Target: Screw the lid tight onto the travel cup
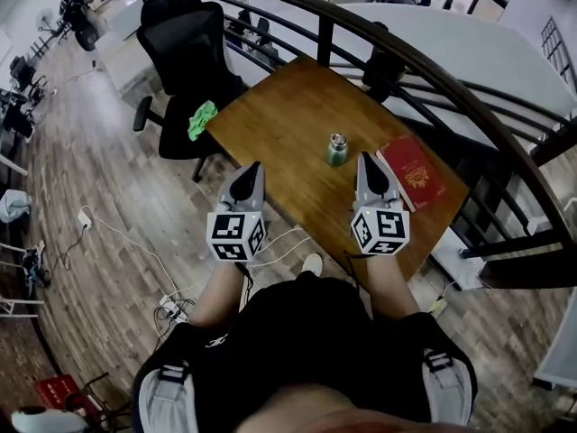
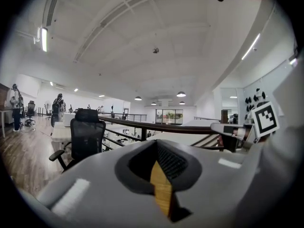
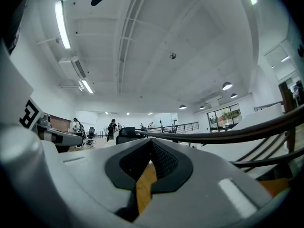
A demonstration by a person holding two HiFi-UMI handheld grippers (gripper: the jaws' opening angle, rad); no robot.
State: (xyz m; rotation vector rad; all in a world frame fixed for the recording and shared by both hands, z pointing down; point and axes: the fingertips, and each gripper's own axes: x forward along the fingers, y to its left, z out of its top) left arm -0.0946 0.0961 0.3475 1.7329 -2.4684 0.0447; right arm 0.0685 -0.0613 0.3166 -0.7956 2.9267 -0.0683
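Travel cup (image 1: 337, 149) just ahead, between left tool (image 1: 254, 166) and right tool (image 1: 365, 158)

Both grippers are out in front, side by side and well apart. The left gripper (image 1: 251, 170) has its jaws pressed together, tips meeting in a point, empty, aimed forward and about level. The right gripper (image 1: 365, 161) matches it, with jaws closed on nothing, pointing ahead, parallel to the left. The left cube (image 1: 237, 234) and right cube (image 1: 380, 229) sit at the rear, nearest the body. The left forearm (image 1: 216, 291) and right forearm (image 1: 389, 287) reach forward, each running up under its cube.
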